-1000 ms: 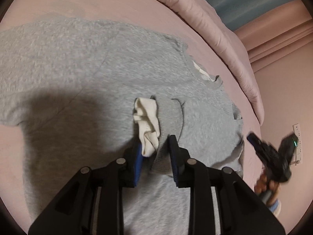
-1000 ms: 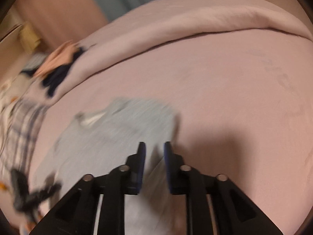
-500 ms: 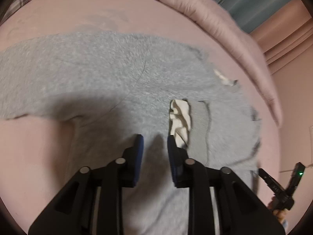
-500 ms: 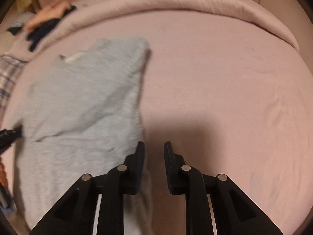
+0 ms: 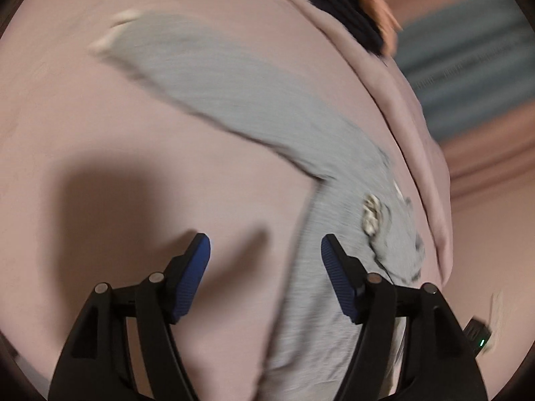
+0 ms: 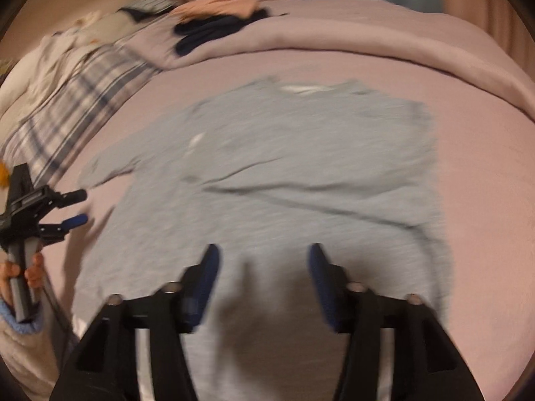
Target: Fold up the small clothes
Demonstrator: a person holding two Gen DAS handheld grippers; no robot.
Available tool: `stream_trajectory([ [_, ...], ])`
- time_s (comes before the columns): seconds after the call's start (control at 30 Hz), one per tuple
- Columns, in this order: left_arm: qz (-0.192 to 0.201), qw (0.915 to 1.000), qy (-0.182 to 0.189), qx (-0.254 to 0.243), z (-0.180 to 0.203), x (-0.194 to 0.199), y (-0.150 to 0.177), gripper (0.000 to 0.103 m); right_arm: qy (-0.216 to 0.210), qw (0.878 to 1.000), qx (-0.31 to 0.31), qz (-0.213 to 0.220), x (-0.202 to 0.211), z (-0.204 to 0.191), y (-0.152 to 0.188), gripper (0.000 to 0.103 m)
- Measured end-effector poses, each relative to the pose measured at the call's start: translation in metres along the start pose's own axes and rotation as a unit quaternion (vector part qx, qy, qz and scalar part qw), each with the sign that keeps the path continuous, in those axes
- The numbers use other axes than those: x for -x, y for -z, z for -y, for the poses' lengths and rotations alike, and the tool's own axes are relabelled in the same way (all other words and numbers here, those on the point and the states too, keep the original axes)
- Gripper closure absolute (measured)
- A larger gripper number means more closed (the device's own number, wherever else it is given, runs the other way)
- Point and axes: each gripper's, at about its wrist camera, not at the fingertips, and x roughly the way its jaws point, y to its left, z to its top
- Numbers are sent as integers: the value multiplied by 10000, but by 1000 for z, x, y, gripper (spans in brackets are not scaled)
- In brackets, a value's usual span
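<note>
Your gray top (image 6: 274, 180) lies spread on the pink bed (image 6: 485, 173), neckline toward the rolled pink blanket (image 6: 367, 33), with one sleeve already laid across the body and the other sleeve (image 5: 207, 77) stretched out flat to the side. Your left gripper (image 5: 265, 277) has its jaws opening, with nothing between them, and it hangs over the bare sheet just beside the top's edge. Your right gripper (image 6: 264, 287) is opening too, empty, and hangs above the lower part of the top.

Both views are smeared, so you are judging your next pinch from a poor look. The main risk is closing on the sheet along with the top: the fabrics lie flat against each other, and a deep pinch could drag the bed cover up and spoil the fold. A shallow pinch has the opposite danger, catching one layer only, so the top peels apart as you lift.

Watch the folded sleeve as well. It rests loose, and a gripper sweeping low over the body could snag it and flip it back out.

The small white tag (image 5: 371, 214) on the folded sleeve is a poor grip point; it would likely bunch the cloth.

Keep your two grippers apart; your left one (image 6: 72, 209) sits close to the top's side edge.
</note>
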Motion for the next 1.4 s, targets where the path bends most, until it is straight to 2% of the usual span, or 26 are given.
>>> stream_trajectory([
  [0.13,116,9970,264,720,-40,15,-11,34,-492,9984,218,-192,-17,-38,-6,42],
  [0.4,527,9832,737,1584,-57,3,-52,28,-779,9947,567,-363,-23,-76,-1,41],
  [0.5,688,9817,701,1634,-56,2,-71,22,-775,9942,579,-461,-32,-80,-3,41],
  [0.73,963,9766,686,1795,-60,-11,-103,22,-772,9938,592,-540,-53,-94,-19,41],
  [1.03,945,9844,517,1389,-59,-19,-127,23,-875,9941,483,-431,-87,-113,-65,40],
  [1.1,946,9862,392,1300,-58,-19,-128,30,-986,9938,318,-404,-98,-117,-78,40],
  [1.27,933,9917,-235,849,-57,-23,-130,74,-1028,9944,96,-218,-116,-122,-100,41],
  [1.33,924,9918,-337,814,-60,-23,-130,83,-934,9954,19,-197,-125,-125,-106,41],
  [1.37,904,9921,-331,807,-62,-23,-130,82,-915,9957,-3,-170,-127,-126,-108,47],
  [1.4,899,9923,-302,799,-63,-22,-131,82,-916,9957,-27,-143,-130,-127,-110,59],
])
